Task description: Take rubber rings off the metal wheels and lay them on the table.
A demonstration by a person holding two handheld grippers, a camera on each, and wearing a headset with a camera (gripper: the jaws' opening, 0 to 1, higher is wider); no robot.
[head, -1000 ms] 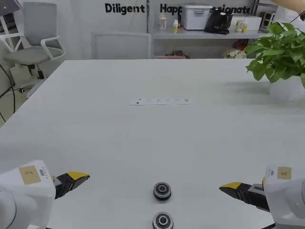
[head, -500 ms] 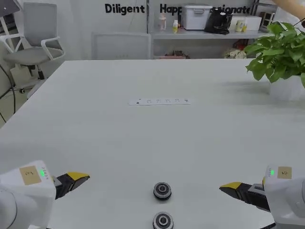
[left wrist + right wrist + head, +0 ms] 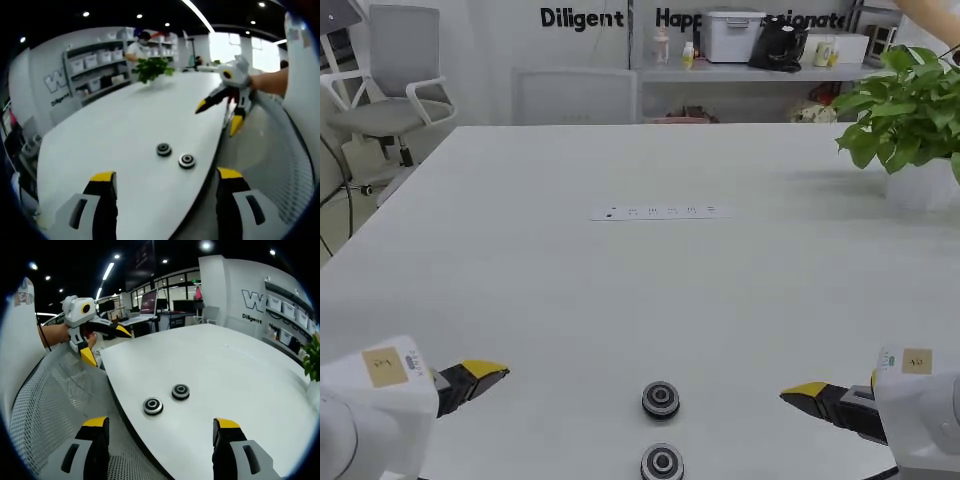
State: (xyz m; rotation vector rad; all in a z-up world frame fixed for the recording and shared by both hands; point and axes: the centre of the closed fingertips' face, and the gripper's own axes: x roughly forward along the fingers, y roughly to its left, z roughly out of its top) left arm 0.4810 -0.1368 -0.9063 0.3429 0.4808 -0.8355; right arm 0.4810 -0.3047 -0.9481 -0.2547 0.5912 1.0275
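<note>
Two small metal wheels with black rubber rings lie flat near the white table's front edge (image 3: 570,300). The far wheel (image 3: 660,399) (image 3: 163,149) (image 3: 180,391) sits just behind the near wheel (image 3: 662,463) (image 3: 187,160) (image 3: 153,406). My left gripper (image 3: 480,378) (image 3: 165,176) (image 3: 106,345) hovers open to the left of them, well apart, with nothing between its yellow-tipped jaws. On the other side my right gripper (image 3: 805,395) (image 3: 160,423) (image 3: 217,117) is open too, and holds nothing. Both point inward at the wheels.
A white power strip (image 3: 660,212) lies at the table's middle. A potted plant (image 3: 905,100) stands at the far right. An office chair (image 3: 400,70) and a shelf (image 3: 760,70) with boxes are beyond the table.
Grippers and wheels have not moved. A green light on each gripper's body was lit half a second ago and is off now.
</note>
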